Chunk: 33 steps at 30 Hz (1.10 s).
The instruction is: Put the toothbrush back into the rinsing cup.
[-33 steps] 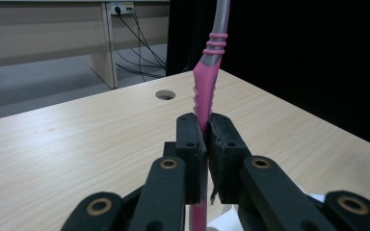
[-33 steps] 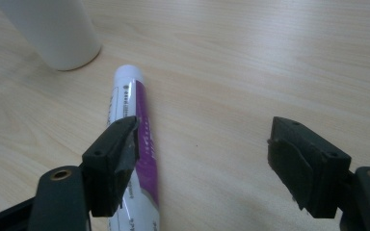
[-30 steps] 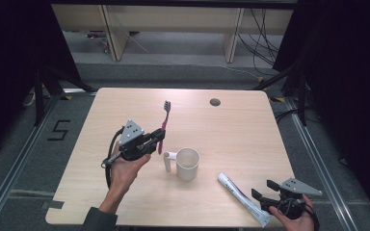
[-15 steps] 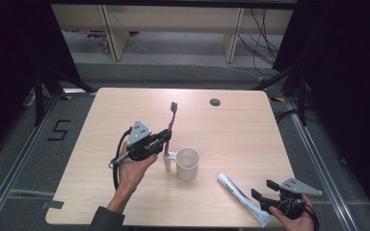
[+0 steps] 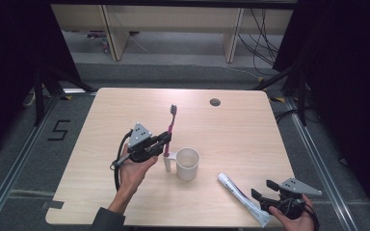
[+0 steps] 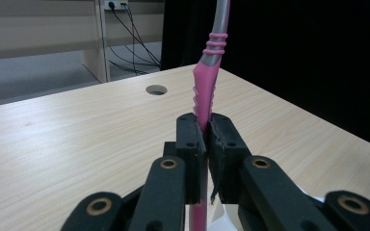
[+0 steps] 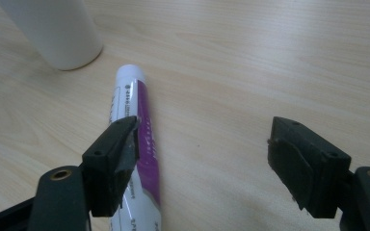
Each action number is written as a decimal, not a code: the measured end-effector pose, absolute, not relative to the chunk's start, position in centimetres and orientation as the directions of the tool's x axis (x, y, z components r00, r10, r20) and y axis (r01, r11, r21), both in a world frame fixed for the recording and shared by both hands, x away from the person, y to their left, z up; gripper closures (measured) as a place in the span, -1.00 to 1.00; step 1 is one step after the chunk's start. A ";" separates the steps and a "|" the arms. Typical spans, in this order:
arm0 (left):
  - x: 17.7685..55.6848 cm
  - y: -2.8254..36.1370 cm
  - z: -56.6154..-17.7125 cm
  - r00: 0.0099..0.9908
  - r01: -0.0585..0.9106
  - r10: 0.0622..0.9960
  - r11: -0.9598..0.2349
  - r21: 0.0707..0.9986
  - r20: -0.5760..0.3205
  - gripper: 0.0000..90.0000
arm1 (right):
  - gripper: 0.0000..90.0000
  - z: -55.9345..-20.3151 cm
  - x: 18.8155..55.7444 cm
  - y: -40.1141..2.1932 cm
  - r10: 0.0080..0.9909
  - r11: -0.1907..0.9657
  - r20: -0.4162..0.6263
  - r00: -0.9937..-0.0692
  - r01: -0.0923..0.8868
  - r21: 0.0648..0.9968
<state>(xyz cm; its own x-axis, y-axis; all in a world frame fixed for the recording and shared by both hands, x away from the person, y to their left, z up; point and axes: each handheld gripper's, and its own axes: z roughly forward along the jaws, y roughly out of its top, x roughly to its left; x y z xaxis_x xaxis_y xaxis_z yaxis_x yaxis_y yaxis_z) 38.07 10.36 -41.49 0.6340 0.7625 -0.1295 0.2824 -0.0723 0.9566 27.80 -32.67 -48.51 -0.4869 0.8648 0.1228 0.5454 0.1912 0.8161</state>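
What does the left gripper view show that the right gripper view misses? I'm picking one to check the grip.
Left gripper view: the left gripper shut on a pink toothbrush that stands upright, plus a round hole in the table top. Right gripper view: the right gripper open, its jaws wide apart, with a toothpaste tube lying by one jaw and the base of a white cup beyond. Both show the wooden table.

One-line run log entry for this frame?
left hand-held gripper: shut on toothbrush, upright beside cup | right hand-held gripper: open, by toothpaste tube | table
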 end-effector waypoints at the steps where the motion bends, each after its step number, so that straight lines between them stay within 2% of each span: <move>1: 38.0 10.4 -41.5 0.634 0.282 0.762 -0.070 0.957 -0.131 0.85 | -0.38 -48.5 27.8 -32.7 0.866 0.190 0.121 -0.485 0.542 0.819; 8: 37.9 10.4 -42.2 0.632 0.279 0.765 -0.071 0.958 -0.127 0.85 | -0.38 -48.6 27.8 -32.6 0.866 0.193 0.121 -0.485 0.548 0.814; 10: 37.8 10.3 -42.4 0.632 0.275 0.765 -0.071 0.959 -0.124 0.85 | -0.38 -48.5 27.6 -32.3 0.869 0.156 0.170 -0.464 0.583 0.797; 33: 37.4 10.2 -43.4 0.640 0.275 0.761 -0.101 0.956 -0.104 0.84 | -0.38 -48.6 27.6 -32.2 0.866 0.143 0.178 -0.466 0.574 0.807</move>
